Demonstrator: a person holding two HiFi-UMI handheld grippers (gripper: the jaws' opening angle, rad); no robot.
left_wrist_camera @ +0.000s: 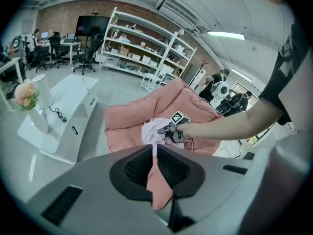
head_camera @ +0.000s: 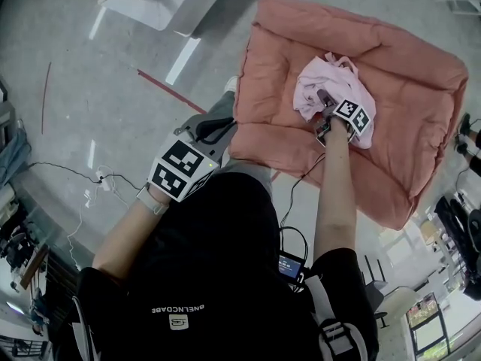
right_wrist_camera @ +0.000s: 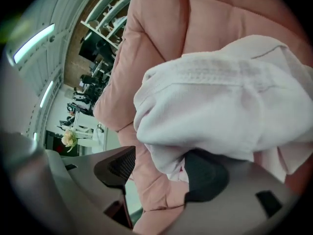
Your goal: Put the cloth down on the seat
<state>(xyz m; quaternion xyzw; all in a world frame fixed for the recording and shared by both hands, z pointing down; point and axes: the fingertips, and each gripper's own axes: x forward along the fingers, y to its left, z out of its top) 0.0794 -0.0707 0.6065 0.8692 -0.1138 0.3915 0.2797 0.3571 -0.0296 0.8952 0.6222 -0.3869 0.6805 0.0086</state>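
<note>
A pale pink cloth [head_camera: 331,89] lies crumpled in the middle of the salmon padded seat [head_camera: 421,96]. My right gripper [head_camera: 325,107] sits at the cloth's near edge with its jaws wide apart. In the right gripper view the cloth [right_wrist_camera: 220,102] fills the space above the right gripper [right_wrist_camera: 161,173] and drapes over one dark finger pad [right_wrist_camera: 205,175], and neither pad presses on it. My left gripper [head_camera: 219,130] hovers off the seat's near-left edge, jaws together and empty. The left gripper view shows the left gripper [left_wrist_camera: 153,148], the cloth [left_wrist_camera: 152,130] and the seat [left_wrist_camera: 127,121] beyond.
A low white table [left_wrist_camera: 58,126] with a vase of flowers [left_wrist_camera: 25,94] stands on the grey floor left of the seat. White shelving [left_wrist_camera: 146,48] and people stand at the back. Cables [head_camera: 90,175] trail on the floor near my left side.
</note>
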